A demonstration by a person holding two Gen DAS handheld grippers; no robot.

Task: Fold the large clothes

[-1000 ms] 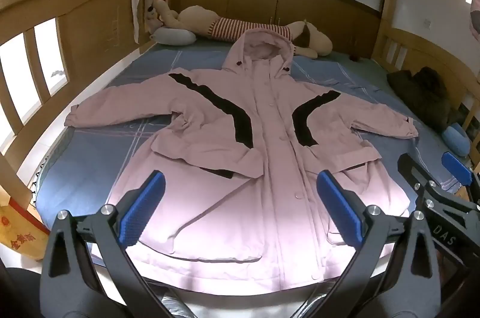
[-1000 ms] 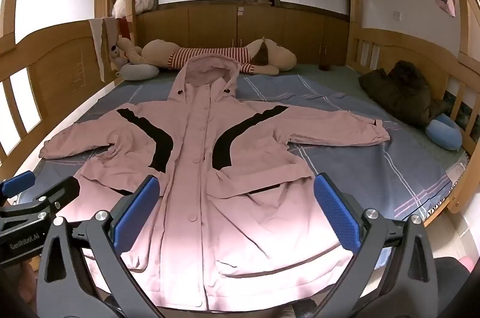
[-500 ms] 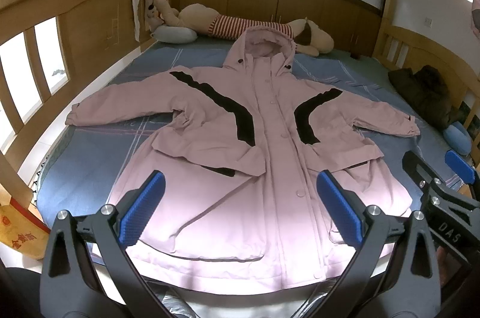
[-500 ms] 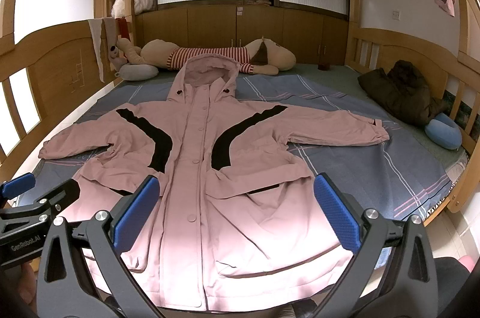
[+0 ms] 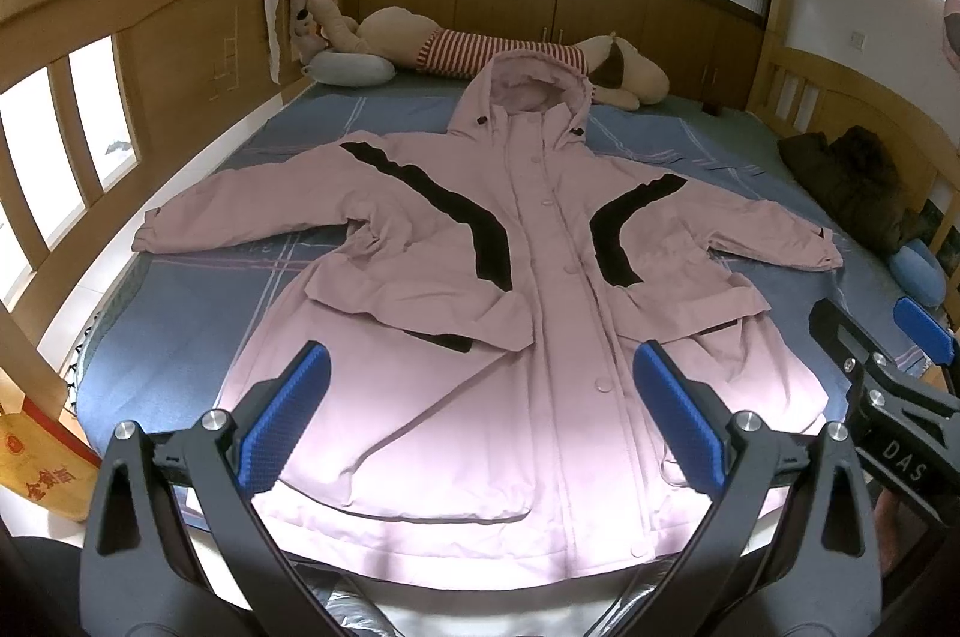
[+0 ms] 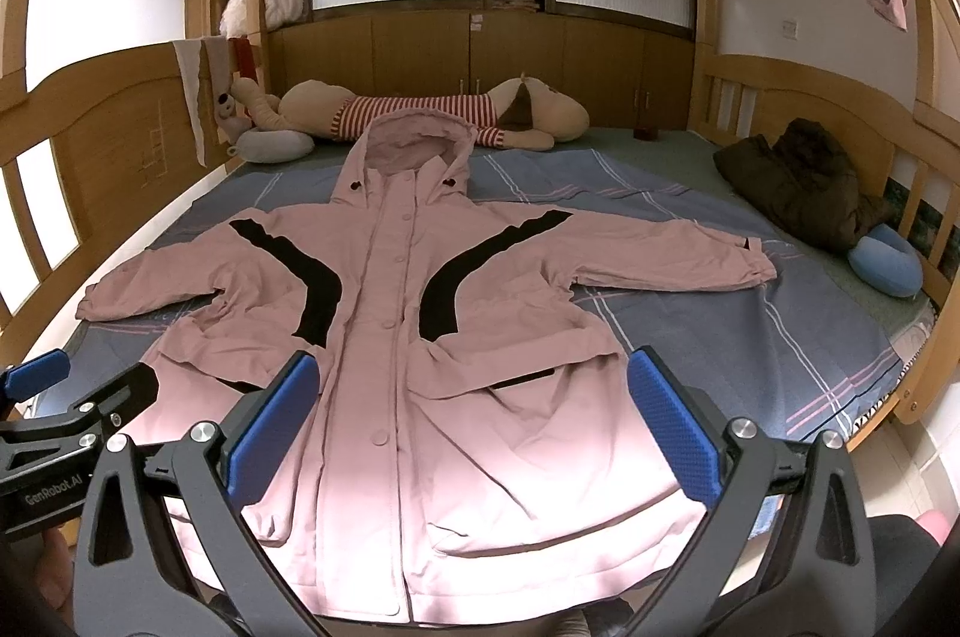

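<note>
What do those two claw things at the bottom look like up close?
Each gripper, left and right, is a dark grey forked frame with silver bolts and two fingers faced with blue dimpled pads. White lettering marks their sides: "DAS" on one, "GenRobot.AI" on the other.

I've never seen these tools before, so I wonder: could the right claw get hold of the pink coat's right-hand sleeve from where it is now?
Probably yes. The right claw is open over the pink hooded coat, and nothing lies on the outstretched sleeve.
</note>
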